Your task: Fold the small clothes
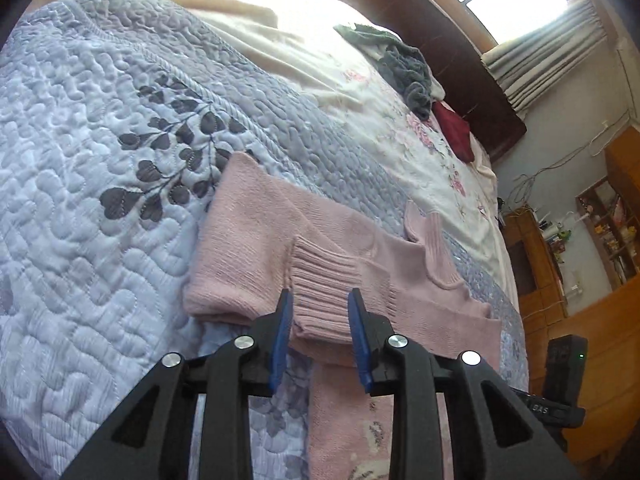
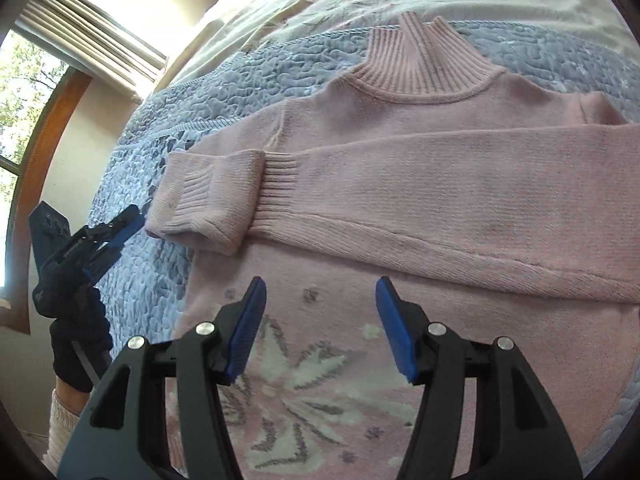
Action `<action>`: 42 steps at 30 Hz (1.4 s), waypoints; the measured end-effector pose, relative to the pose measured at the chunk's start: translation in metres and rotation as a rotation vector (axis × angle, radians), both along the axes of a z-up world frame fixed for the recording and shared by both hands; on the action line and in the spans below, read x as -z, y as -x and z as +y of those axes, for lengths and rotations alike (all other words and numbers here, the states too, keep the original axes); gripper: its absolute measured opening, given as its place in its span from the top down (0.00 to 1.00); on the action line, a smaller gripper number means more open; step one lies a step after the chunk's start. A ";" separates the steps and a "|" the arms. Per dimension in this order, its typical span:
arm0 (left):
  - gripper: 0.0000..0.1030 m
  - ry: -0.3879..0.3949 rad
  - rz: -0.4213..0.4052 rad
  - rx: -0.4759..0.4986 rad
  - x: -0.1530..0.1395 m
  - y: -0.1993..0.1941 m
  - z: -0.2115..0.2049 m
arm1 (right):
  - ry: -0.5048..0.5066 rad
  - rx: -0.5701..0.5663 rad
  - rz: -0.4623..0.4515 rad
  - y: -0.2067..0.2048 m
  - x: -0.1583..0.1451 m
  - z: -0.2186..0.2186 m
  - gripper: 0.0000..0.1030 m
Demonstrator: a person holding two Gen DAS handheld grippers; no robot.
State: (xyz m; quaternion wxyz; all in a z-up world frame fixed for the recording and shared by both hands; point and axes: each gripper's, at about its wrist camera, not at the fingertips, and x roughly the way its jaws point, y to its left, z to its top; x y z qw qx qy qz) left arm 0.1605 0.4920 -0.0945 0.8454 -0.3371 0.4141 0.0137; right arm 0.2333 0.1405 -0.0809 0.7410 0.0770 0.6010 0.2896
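A pink knitted sweater (image 2: 420, 160) with a ribbed high collar (image 2: 424, 64) lies flat on the quilted blue bedspread (image 1: 80, 200). One sleeve is folded across the chest and its ribbed cuff (image 2: 280, 184) meets the other sleeve's cuff (image 1: 320, 280) at the sweater's edge. My left gripper (image 1: 321, 312) is open, its blue pads on either side of that cuff's end; in the right wrist view the left gripper (image 2: 128, 220) sits just beside the cuff. My right gripper (image 2: 320, 308) is open above the sweater's front, over a white flower pattern (image 2: 304, 400).
Grey clothes (image 1: 404, 68) and a dark red garment (image 1: 454, 132) lie near the wooden headboard (image 1: 460, 60) on a floral sheet (image 1: 400, 152). A dark-gloved hand (image 2: 76, 344) holds the left gripper. The bed edge, wooden floor and shelves (image 1: 612, 232) are to the right.
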 end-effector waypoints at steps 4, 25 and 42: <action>0.74 -0.060 0.133 0.010 0.039 -0.021 0.009 | -0.037 -0.023 0.051 -0.017 0.000 0.044 0.44; 0.70 -0.085 0.028 -0.009 0.007 0.007 0.008 | -0.078 -0.093 0.076 -0.031 0.011 0.095 0.88; 0.70 -0.157 0.047 0.190 0.020 -0.056 -0.107 | 0.077 0.126 -0.064 -0.052 0.003 -0.077 0.88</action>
